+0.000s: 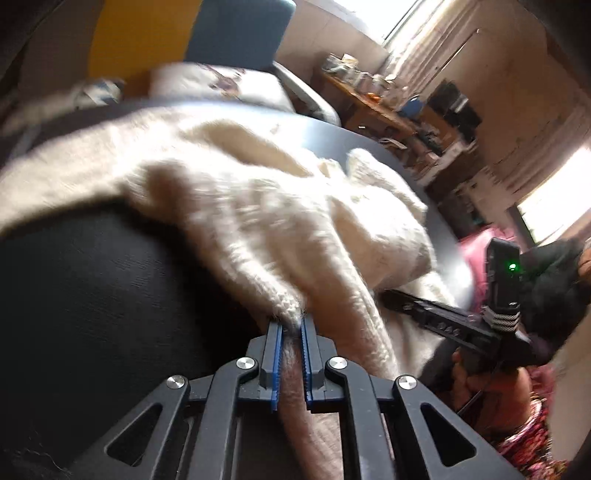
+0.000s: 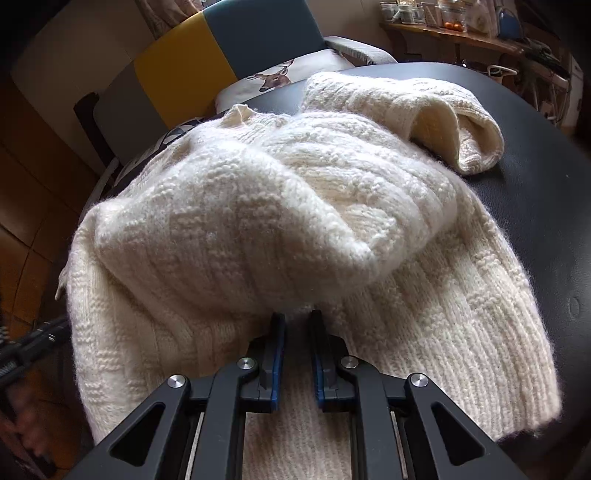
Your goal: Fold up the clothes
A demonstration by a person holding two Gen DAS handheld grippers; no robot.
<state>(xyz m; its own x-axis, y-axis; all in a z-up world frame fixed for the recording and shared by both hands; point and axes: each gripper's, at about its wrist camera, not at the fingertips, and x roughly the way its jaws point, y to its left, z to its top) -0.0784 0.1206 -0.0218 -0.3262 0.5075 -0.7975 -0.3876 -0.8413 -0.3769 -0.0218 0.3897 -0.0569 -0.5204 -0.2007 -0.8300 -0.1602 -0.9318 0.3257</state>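
Both my left gripper [image 1: 291, 326] and right gripper [image 2: 297, 317] pinch the cream knit sweater [image 2: 280, 206], whose cuff, sharp only rightward, nears bare black table [image 2: 535, 192].

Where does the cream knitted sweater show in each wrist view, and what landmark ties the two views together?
Left wrist: sweater fills the centre, blurred, pinched by the left gripper.
Right wrist: sweater fills the centre, above the right gripper.
Shared landmark: yellow-and-blue chair, top left.

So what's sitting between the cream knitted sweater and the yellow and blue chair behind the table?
A white cushion with a deer print lies between them, on the chair seat past the sweater's far edge. The right wrist view shows it clearly.
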